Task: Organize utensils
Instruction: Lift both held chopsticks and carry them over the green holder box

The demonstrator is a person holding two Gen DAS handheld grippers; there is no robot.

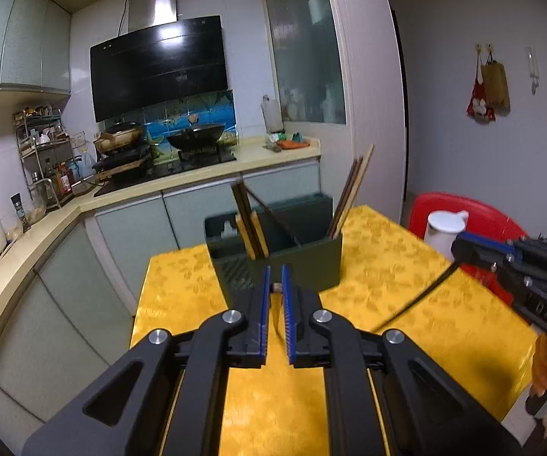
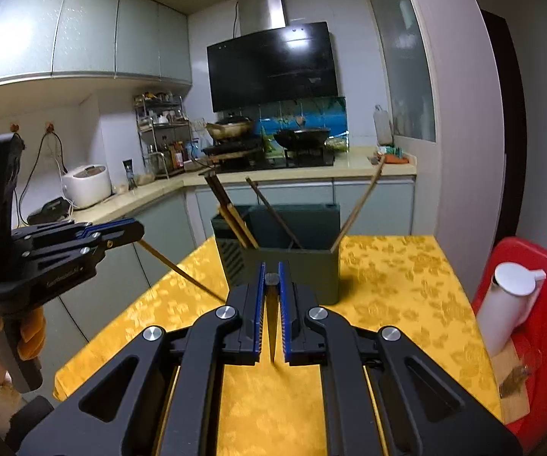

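A dark green utensil holder [image 1: 296,262] [image 2: 292,269] stands on the yellow tablecloth [image 1: 387,266] with several chopsticks [image 1: 353,193] [image 2: 231,212] leaning in it. My left gripper [image 1: 276,273] is shut on a chopstick; from the right wrist view that chopstick [image 2: 178,269] slants down from the left gripper [image 2: 136,228] to the cloth. My right gripper [image 2: 271,269] is shut on a dark chopstick; in the left wrist view that chopstick [image 1: 414,298] hangs from the right gripper [image 1: 459,243]. Both grippers sit just in front of the holder.
A red chair [image 2: 531,304] with a white jug [image 2: 509,304] stands right of the table. Behind the table are the kitchen counter [image 1: 159,186], stove with pans [image 1: 193,136] and a rice cooker [image 2: 87,186].
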